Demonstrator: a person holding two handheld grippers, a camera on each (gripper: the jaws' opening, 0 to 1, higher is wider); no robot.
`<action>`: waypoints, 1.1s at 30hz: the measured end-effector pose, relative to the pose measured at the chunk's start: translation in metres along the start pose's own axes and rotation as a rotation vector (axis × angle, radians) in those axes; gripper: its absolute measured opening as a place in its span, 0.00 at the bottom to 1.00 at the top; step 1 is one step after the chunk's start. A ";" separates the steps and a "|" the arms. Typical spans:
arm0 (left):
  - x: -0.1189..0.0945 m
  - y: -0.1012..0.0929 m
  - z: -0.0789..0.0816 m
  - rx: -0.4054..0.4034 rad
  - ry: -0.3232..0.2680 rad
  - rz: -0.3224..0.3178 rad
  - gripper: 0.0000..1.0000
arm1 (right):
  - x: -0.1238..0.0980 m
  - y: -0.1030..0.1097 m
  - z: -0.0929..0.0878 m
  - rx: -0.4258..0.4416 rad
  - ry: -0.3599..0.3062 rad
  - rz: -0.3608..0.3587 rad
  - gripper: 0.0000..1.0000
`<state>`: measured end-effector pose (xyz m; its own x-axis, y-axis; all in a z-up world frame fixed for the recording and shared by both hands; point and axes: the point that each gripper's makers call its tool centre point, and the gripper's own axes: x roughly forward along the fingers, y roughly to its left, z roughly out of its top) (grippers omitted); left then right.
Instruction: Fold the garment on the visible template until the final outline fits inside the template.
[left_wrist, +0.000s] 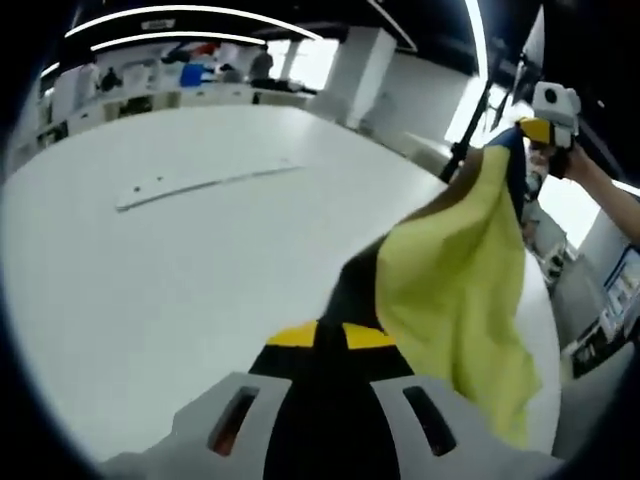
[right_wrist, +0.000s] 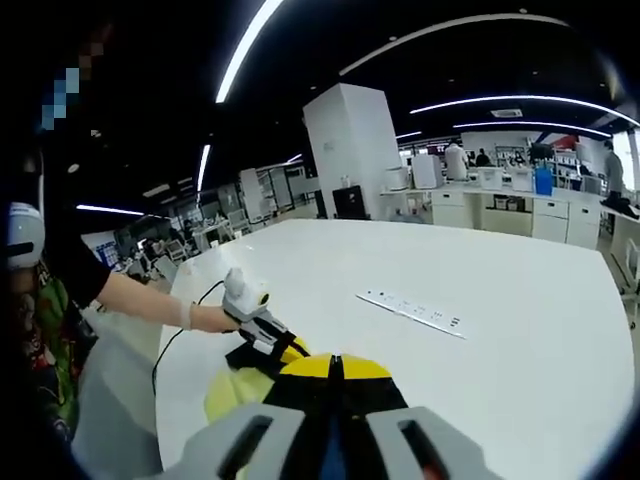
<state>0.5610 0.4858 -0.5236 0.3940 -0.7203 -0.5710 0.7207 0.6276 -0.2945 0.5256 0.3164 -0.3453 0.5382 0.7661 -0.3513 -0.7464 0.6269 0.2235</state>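
A yellow and black garment (left_wrist: 460, 260) hangs in the air over the white table (left_wrist: 150, 290), stretched between both grippers. My left gripper (left_wrist: 330, 335) is shut on its black edge at the bottom of the left gripper view. My right gripper (left_wrist: 535, 130), in a person's hand, grips the garment's upper corner at the top right. In the right gripper view my right gripper (right_wrist: 335, 368) is shut on dark cloth. The left gripper (right_wrist: 285, 348) holds the garment (right_wrist: 230, 395) low over the table's near edge.
A long white strip (left_wrist: 200, 185) with small marks lies flat on the table (right_wrist: 520, 400), and it appears again as the strip (right_wrist: 410, 310) beyond the garment. Counters with equipment (right_wrist: 500, 195) and a white pillar (right_wrist: 355, 150) stand behind the table.
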 end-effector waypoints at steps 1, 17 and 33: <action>-0.001 0.000 0.000 0.001 0.000 -0.001 0.00 | -0.001 0.000 0.000 -0.002 0.000 -0.001 0.00; -0.063 0.020 0.048 -0.029 -0.222 0.088 0.00 | 0.000 -0.006 -0.008 0.006 0.009 -0.026 0.00; -0.126 0.064 0.087 -0.046 -0.371 0.217 0.00 | 0.055 -0.034 0.008 -0.014 0.040 -0.024 0.00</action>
<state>0.6074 0.5912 -0.4035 0.7183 -0.6223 -0.3112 0.5757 0.7827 -0.2364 0.5835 0.3384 -0.3651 0.5400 0.7443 -0.3929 -0.7392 0.6426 0.2016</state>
